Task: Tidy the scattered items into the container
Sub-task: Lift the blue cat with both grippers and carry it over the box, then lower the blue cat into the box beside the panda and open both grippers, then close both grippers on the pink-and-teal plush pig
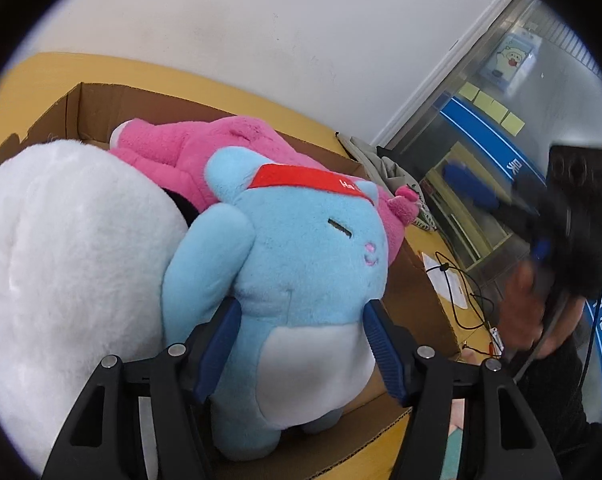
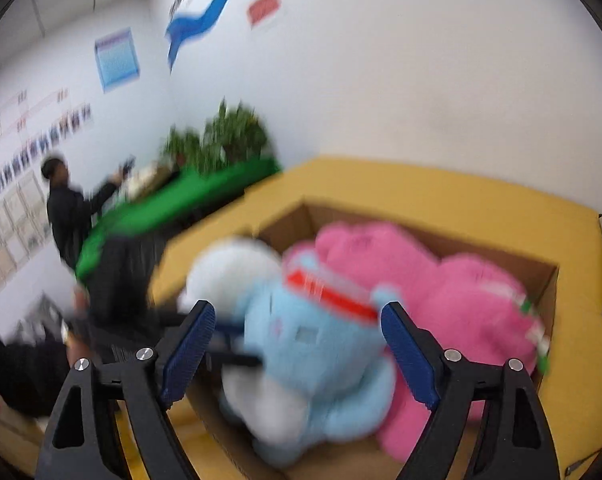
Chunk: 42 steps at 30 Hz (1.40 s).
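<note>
**Blue plush cat set into a crowded cardboard box**

In the left wrist view, a large white plush toy [image 1: 61, 260] filled the left side of the open cardboard box [image 1: 97, 104], with a pink plush toy [image 1: 189, 152] lying behind it against the far wall. The blue plush cat [image 1: 301, 264], wearing a red headband [image 1: 313, 178], stood upright at the box's near edge, pressed against the white toy. The left gripper [image 1: 301, 312] clenched the cat's body just under its head, both blue pads sunk into the fur. To the right, on the yellow table [image 1: 465, 320], lay a black cable [image 1: 461, 292] and a slip of paper; farther right, the person's hand [image 1: 521, 312] and the blurred right gripper body showed before a glass partition bearing yellow sticky notes [image 1: 493, 108].

The right wrist view was blurred. At far left a person in dark clothes [image 2: 67, 212] stood by a green-covered table [image 2: 181, 196] with potted plants [image 2: 221, 136]. In the middle, the right gripper [image 2: 297, 320] was released, its jaws spread apart in front of the blue cat [image 2: 321, 360], the pads clear of the fur. The pink toy [image 2: 461, 300] filled the right of the box [image 2: 549, 280], which sat on the yellow tabletop [image 2: 421, 184].
</note>
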Available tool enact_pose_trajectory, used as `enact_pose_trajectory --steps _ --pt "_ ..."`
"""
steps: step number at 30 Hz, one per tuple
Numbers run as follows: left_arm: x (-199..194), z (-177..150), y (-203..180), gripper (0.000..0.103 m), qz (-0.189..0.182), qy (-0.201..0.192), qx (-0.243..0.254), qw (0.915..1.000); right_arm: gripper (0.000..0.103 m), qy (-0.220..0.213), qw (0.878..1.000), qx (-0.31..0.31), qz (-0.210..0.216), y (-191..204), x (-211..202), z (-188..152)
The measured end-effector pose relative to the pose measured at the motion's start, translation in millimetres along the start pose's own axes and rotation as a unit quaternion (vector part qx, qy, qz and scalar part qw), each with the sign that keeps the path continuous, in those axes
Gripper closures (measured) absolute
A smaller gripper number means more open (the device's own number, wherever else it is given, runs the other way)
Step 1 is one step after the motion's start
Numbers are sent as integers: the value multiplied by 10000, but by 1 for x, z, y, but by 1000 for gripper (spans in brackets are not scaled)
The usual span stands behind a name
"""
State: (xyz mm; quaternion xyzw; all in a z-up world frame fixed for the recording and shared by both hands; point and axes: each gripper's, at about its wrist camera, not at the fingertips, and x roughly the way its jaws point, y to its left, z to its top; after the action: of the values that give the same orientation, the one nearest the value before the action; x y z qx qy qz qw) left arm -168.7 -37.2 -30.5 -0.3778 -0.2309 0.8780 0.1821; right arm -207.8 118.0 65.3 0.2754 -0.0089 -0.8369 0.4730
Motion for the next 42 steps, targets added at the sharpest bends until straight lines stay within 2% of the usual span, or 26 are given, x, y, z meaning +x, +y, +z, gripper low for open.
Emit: enact_pose_trajectory --steps 2,4,6,7,8,10,14,16,17,19,21,23,27,30,35,39,42 --pt "-3 0 -2 41 43 3 18 10000 24 -62 9999 -2 -143 -15 25 25" --pt "-7 -2 -3 41 119 -3 63 9999 34 384 9987 -171 -298 -14 70 32" --pt "-14 -5 0 41 199 -4 82 9998 52 1159 9910 -391 -538 -11 124 22" --pt "-18 -8 2 41 285 -2 104 9995 53 1639 9828 -504 -687 -10 151 9" --pt "-23 -10 4 41 385 -2 148 9992 52 1939 9758 -566 -840 -10 171 -5" --pt "-35 -15 7 41 599 -53 287 9978 51 2026 9710 -613 -1111 -10 190 -13" --pt "-55 -20 9 38 896 -214 416 9949 49 2063 9693 -602 -1197 -7 190 -6" --pt "-63 -24 7 38 1033 -258 491 9931 41 1828 9742 -578 -1187 -6 176 -2" --pt "-66 -26 6 38 1101 -280 539 9921 27 1651 9782 -514 -1148 -2 166 2" --pt "-70 -31 4 38 1213 -299 632 9901 12 1092 9889 -269 -971 7 125 13" --pt "-77 -37 0 34 1272 -322 697 9889 2 536 9949 -138 -839 20 79 20" --pt "-83 -43 -3 24 1305 -347 708 9883 0 74 9964 -67 -841 29 34 23" --pt "-94 -56 -8 24 1356 -443 672 9875 0 -563 9907 206 -1220 34 -68 2" --pt "-95 -64 -17 24 1213 -451 604 9898 0 -552 9826 490 -1704 30 -121 -32" --pt "-80 -70 -38 23 1008 -255 659 9924 0 -266 9652 1104 -2355 20 -174 -94" --pt "-74 -76 -59 24 797 -68 785 9937 0 -37 9526 1784 -2466 2 -188 -136" --pt "-72 -81 -76 24 741 2 950 9927 0 446 9452 2082 -2475 -9 -170 -164"
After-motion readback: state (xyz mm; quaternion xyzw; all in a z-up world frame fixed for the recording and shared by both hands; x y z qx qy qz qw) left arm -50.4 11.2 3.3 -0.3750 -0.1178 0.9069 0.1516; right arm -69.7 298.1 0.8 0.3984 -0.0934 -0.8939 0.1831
